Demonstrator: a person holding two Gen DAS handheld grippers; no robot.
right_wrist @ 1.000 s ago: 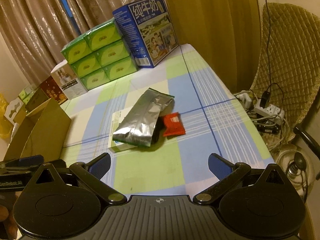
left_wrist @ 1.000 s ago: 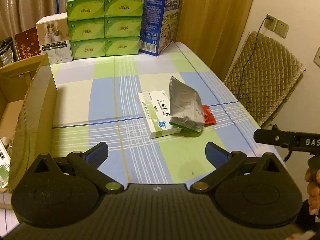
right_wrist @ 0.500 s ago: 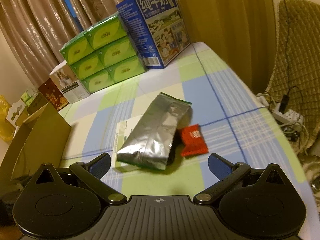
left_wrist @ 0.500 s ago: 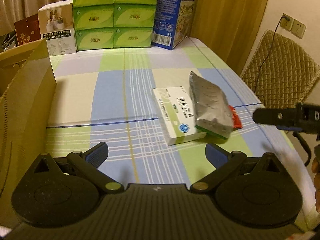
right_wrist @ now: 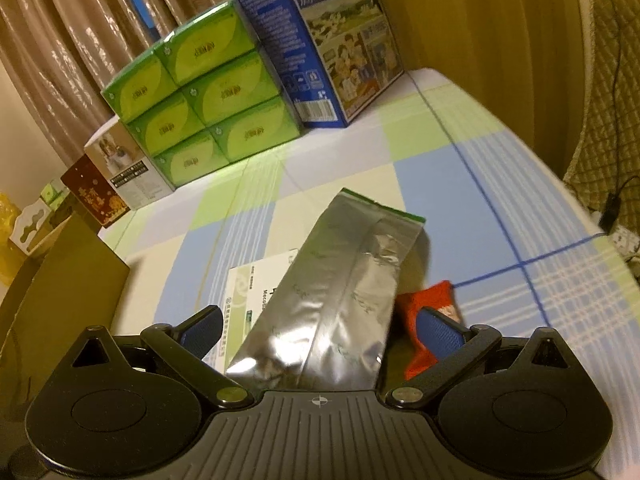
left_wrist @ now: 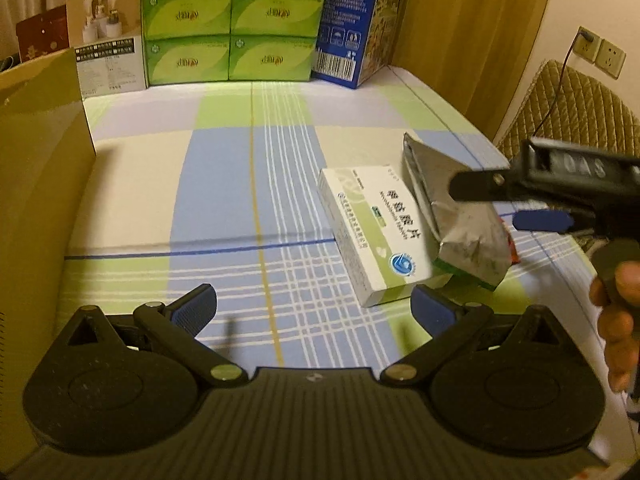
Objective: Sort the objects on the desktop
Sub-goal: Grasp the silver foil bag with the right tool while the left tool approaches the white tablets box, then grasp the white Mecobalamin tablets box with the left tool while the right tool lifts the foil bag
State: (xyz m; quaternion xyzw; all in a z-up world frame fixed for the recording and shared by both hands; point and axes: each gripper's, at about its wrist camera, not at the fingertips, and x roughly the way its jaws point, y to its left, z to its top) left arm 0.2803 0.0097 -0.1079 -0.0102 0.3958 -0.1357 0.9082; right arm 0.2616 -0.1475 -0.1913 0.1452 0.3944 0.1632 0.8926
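Straddling the silver pouch with right gripper fingers spread wide, gripping nothing; pouch lying across the white box, red packet beside. Left gripper hovering wide open, empty. Green boxes standing far back.

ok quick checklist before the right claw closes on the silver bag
1. Right claw open: ok.
2. Silver bag between its fingers: ok.
3. Bag free of other things: not ok, it leans on the white box.
4. Red packet clear of the right finger: not ok, it sits right behind it.
5. Left claw open and clear of the bag: ok.
6. Cardboard box has room: cannot tell.
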